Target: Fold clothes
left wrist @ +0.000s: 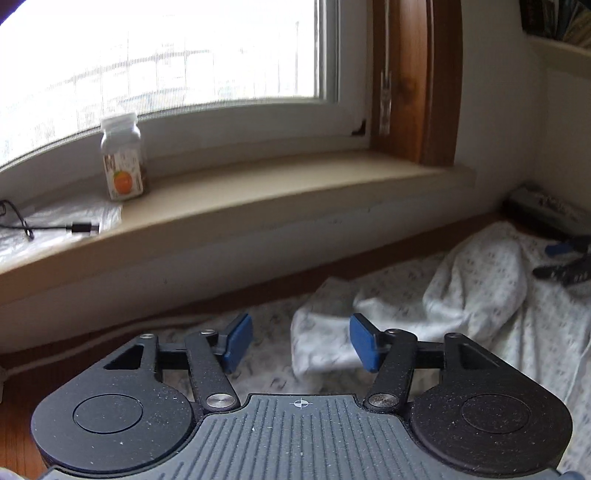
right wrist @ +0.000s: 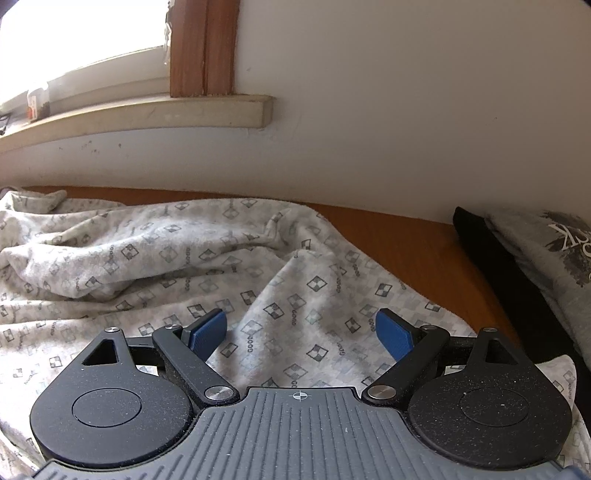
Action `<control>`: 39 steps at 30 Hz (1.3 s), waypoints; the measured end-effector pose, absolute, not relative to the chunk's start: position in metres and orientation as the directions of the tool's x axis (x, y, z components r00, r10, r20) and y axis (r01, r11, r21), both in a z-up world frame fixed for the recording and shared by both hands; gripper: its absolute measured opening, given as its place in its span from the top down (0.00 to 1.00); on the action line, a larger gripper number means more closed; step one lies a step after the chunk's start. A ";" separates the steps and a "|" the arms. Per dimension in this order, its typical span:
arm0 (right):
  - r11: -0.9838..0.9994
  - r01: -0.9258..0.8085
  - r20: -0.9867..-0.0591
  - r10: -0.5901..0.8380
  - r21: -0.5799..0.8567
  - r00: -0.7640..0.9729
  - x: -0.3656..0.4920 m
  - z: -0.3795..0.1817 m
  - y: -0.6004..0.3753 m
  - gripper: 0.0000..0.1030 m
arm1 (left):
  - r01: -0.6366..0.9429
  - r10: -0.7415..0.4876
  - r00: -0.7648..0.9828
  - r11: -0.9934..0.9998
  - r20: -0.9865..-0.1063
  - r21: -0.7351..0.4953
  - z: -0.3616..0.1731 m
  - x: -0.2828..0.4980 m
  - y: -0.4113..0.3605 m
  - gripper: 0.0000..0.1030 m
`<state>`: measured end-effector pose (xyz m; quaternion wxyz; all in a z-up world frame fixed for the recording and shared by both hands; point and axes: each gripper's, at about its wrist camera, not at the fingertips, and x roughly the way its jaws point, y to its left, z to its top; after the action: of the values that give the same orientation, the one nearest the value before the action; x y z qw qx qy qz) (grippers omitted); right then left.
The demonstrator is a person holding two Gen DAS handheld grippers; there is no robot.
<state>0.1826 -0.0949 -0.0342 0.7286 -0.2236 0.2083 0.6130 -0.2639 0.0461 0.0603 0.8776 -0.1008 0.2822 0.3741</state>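
Two grippers, left gripper [left wrist: 301,341] jaws apart, gripping nothing, over a bunched fold of the patterned garment [right wrist: 258,258], right gripper [right wrist: 300,334] wide open, empty (garment rumpled below the windowsill [left wrist: 277,184]), bottle [left wrist: 123,158] on that sill.

Word "GOOD" printed small, repeated over white patterned garment [right wrist: 280,295], beside checkered diamond motifs; seen between and ahead of right tool's fingers. Large pale letters on grey garment [right wrist: 546,254], far right of right tool, seen upside down; only "K" made out, rest cut off at frame edge. Label with orange fruit picture on jar [left wrist: 122,158] on windowsill, ahead-left of left tool; its lettering too blurred to be read. Book spines on shelf [left wrist: 557,22], upper right, illegible.
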 end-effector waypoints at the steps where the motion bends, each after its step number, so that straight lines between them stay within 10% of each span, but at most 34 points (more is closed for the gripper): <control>1: 0.149 -0.986 -0.578 0.800 -0.070 0.162 0.183 -0.034 -0.095 0.16 | -0.715 0.604 0.550 0.697 -0.578 0.049 0.055 -0.266 0.046 0.37; 14: 0.142 -0.987 -0.585 0.795 -0.076 0.160 0.184 -0.033 -0.093 0.15 | -0.674 0.593 0.530 0.729 -0.607 0.124 0.029 -0.268 0.043 0.26; 18: 0.142 -0.987 -0.587 0.793 -0.080 0.161 0.184 -0.032 -0.093 0.15 | -0.662 0.568 0.520 0.740 -0.638 0.120 0.025 -0.251 0.050 0.40; 20: 0.141 -0.987 -0.589 0.792 -0.076 0.158 0.185 -0.032 -0.093 0.15 | -0.658 0.544 0.526 0.747 -0.654 0.093 0.030 -0.248 0.053 0.81; 22: 0.141 -0.988 -0.591 0.792 -0.070 0.155 0.186 -0.032 -0.093 0.15 | -0.654 0.536 0.534 0.752 -0.653 0.083 0.039 -0.249 0.051 0.96; 39: 0.138 -0.990 -0.598 0.790 -0.042 0.135 0.191 -0.033 -0.092 0.15 | -0.601 0.620 0.472 0.747 -0.627 0.286 0.166 -0.285 -0.011 0.96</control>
<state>0.1914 -0.0923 -0.0332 0.7199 -0.2222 0.2247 0.6179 -0.2847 -0.0107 0.1665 0.8577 0.0130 0.3710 0.3558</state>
